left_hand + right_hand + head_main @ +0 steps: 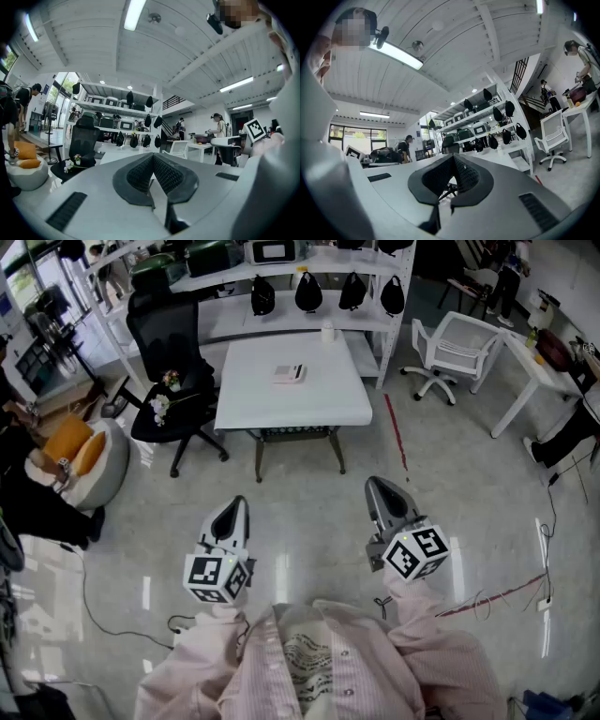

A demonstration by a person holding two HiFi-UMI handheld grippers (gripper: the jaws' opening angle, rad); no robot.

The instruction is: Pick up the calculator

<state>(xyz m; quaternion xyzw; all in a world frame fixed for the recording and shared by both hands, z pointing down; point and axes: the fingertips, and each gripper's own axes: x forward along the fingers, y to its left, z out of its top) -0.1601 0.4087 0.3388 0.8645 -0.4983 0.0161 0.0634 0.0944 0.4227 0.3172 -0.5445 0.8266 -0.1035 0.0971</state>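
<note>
The calculator (290,373), a small grey slab, lies near the middle of the white table (244,404) in the head view, well ahead of both grippers. My left gripper (237,507) is held over the floor short of the table, jaws together and empty; its own view shows the dark pads (140,173) meeting at the tip. My right gripper (382,487) hovers level beside it, shut with nothing between its pads (461,176). Both point toward the table.
A black office chair (173,371) with flowers on its seat stands left of the table. A white chair (455,348) sits to the right, with a shelf unit (309,287) behind. Cables (487,596) trail across the glossy floor. A small white cup (327,332) stands at the table's far edge.
</note>
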